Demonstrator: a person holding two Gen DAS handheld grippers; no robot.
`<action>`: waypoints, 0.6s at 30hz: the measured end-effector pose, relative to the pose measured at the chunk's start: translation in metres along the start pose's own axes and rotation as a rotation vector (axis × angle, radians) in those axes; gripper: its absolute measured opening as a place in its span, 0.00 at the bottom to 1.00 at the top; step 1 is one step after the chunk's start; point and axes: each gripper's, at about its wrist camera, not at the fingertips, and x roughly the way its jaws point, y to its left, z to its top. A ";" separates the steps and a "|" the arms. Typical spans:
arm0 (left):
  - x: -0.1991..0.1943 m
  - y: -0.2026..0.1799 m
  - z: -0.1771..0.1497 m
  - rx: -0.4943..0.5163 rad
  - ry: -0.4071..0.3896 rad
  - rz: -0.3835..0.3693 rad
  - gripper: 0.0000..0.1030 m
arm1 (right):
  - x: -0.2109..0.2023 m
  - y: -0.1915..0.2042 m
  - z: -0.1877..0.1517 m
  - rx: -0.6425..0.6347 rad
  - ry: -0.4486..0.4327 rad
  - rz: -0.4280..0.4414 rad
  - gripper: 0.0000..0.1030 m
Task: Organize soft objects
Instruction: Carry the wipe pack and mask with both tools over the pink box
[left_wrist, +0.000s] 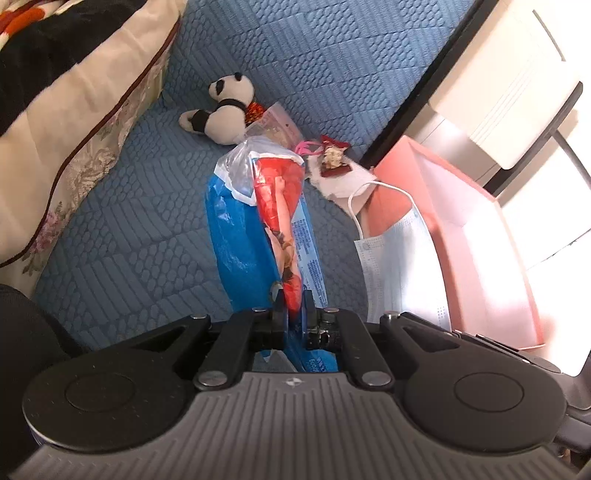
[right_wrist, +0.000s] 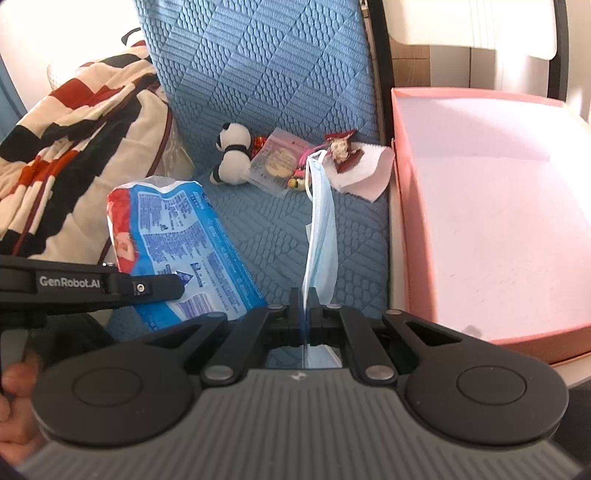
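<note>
A blue quilted bed cover (right_wrist: 258, 74) is stretching away across the bed, with a cream floral quilt (left_wrist: 92, 122) bunching up at about ten o'clock and a striped red, black and cream blanket (right_wrist: 74, 129) lying over it. At three o'clock an open pink box (right_wrist: 491, 221) is sitting just beside the bed's edge, its pale inside bare.

The left gripper (left_wrist: 291, 310) is pinching a blue and red plastic pack of tissues (left_wrist: 258, 221) by its near end, the jaws narrowed right down on the wrapper, and the pack is hanging out ahead of it toward twelve o'clock. The right gripper (right_wrist: 303, 295) is clamping a light blue face mask (right_wrist: 321, 229) by one edge, jaws almost together on the thin fabric; the mask is hanging folded lengthwise, its white ear loop trailing at the far end, near the pink box's left wall.

Farther off, around twelve o'clock, a small panda plush (right_wrist: 232, 155) is lying on the cover. Just to its right a clear zip bag (right_wrist: 277, 162) of small items is resting, and beyond that a white tissue (right_wrist: 369, 173) with a small red and cream trinket (right_wrist: 341, 147) on it is lying close to the box's far corner.
</note>
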 end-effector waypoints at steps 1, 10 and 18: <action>-0.002 -0.004 0.001 0.008 -0.002 0.003 0.07 | -0.003 -0.001 0.002 0.000 -0.003 0.000 0.04; -0.019 -0.040 0.015 0.043 -0.016 0.009 0.07 | -0.032 -0.015 0.033 -0.005 -0.041 0.005 0.04; -0.030 -0.070 0.029 0.061 -0.024 -0.019 0.07 | -0.059 -0.034 0.060 -0.016 -0.085 -0.008 0.04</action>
